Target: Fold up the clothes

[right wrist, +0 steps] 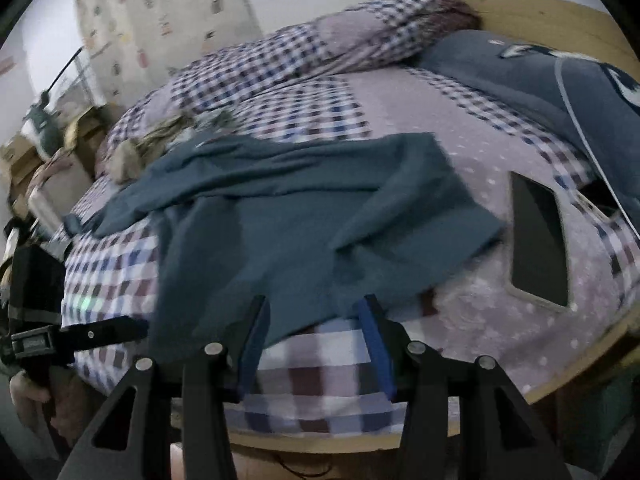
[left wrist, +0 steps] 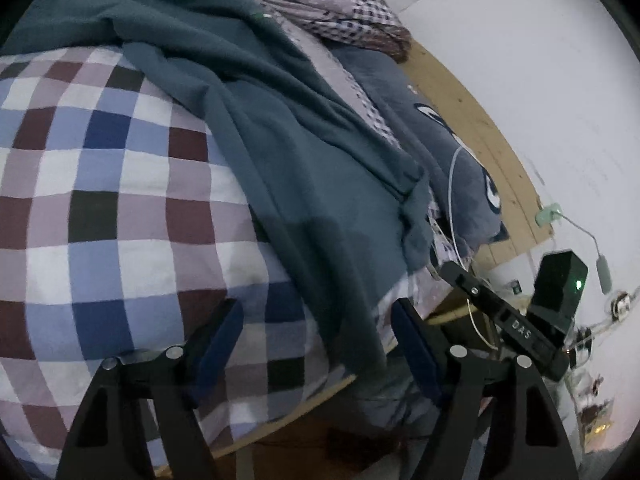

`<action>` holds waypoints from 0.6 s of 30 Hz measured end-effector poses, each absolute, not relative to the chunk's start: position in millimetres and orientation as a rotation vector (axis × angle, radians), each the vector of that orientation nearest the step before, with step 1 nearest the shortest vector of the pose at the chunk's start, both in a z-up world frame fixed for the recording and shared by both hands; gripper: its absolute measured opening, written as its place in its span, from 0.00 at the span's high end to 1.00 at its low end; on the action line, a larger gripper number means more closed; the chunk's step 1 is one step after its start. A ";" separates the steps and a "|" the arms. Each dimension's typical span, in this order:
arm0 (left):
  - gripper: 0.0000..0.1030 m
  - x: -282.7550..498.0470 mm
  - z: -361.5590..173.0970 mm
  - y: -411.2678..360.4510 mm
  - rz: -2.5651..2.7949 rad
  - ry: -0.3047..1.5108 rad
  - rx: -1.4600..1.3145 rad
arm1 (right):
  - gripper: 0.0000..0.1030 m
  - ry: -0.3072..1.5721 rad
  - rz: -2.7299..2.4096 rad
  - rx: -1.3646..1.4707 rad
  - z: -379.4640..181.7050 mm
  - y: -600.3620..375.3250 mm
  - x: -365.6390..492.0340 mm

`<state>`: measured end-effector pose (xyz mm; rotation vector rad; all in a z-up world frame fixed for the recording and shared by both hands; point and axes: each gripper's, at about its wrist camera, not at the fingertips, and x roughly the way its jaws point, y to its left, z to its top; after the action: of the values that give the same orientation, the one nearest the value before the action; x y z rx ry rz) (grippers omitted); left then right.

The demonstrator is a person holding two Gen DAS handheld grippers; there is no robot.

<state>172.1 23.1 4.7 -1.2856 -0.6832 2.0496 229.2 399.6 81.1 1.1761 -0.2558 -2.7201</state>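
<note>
A wooden-framed bed (right wrist: 560, 12) carries everything, covered by a checked quilt of white, blue and maroon squares (right wrist: 312, 376) with a pale mauve dotted panel. A crumpled teal cloth garment (right wrist: 280, 224) sprawls across the middle, reaching the near edge. Toward the right edge lies a dark flat phone (right wrist: 538, 240); a grey-blue pillow (right wrist: 540, 76) sits by the headboard.

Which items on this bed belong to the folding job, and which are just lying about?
Job: teal garment; left gripper and right gripper, jaws open.

Lying about: phone; grey-blue pillow; white cable; checked pillow; checked duvet.
</note>
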 end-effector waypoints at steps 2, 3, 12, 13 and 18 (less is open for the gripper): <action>0.23 169.5 1.2 22.3 2.036 -0.734 -1.296 | 0.51 -0.322 -2.732 1.184 79.6 411.4 228.5; 0.29 168.0 1.9 22.2 2.023 -0.759 -1.283 | 0.51 -0.356 -2.735 1.184 79.3 416.4 228.3; 0.57 161.0 -0.1 22.3 2.056 -0.818 -1.288 | 0.51 -0.466 -2.735 1.183 79.0 430.4 226.1; 0.57 159.1 -3.8 22.9 2.052 -0.834 -1.294 | 0.51 -0.459 -2.738 1.182 78.7 429.5 225.7; 0.57 151.0 -8.8 33.3 2.059 -0.850 -1.309 | 0.51 -0.415 -2.791 1.214 74.7 431.3 219.2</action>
<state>151.0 33.3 -8.8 -1.3093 -0.8500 2.0588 219.2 431.3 74.7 1.2144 -0.4147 -2.7910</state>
